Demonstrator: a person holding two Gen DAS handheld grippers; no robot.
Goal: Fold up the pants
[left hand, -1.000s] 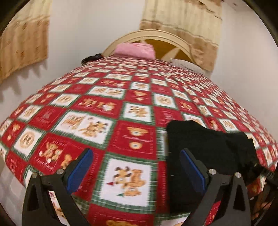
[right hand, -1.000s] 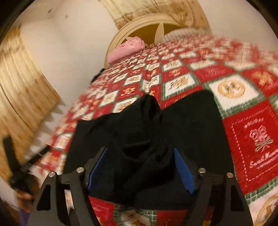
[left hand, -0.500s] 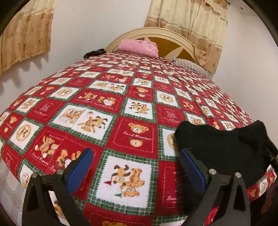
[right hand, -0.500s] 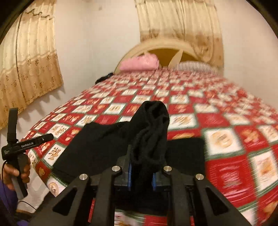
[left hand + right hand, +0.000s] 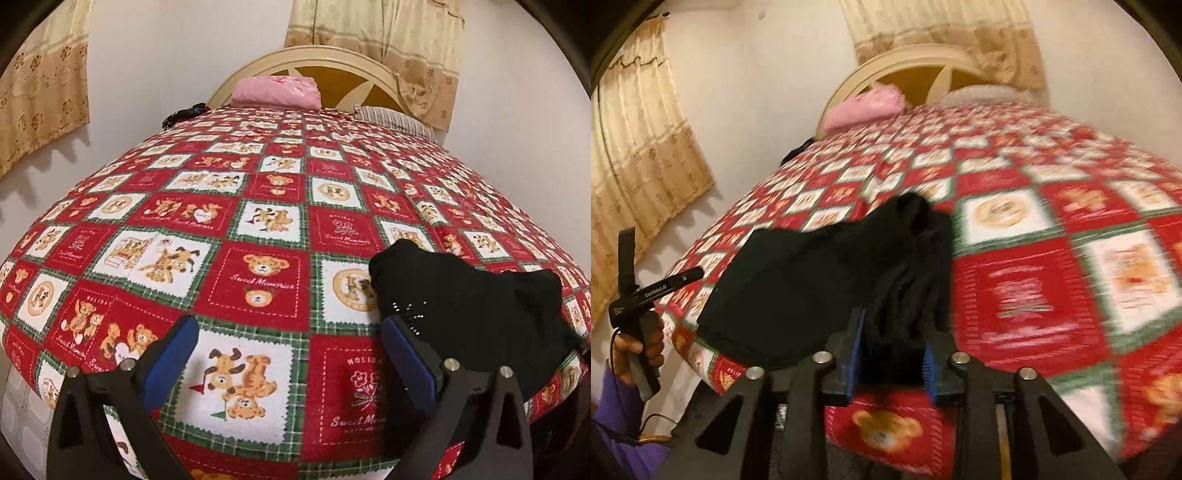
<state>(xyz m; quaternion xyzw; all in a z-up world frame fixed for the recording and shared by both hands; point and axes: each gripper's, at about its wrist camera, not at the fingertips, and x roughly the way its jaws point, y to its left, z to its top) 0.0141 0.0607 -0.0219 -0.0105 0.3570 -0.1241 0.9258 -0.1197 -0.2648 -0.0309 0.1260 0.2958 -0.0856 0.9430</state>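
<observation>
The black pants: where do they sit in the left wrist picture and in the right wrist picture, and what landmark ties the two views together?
Left wrist: the black pants lie at lower right on the bedspread, beside the open left tool.
Right wrist: the pants fill the lower centre-left, a bunched part clamped in the right tool.
Shared landmark: the pink pillow at the headboard.
</observation>
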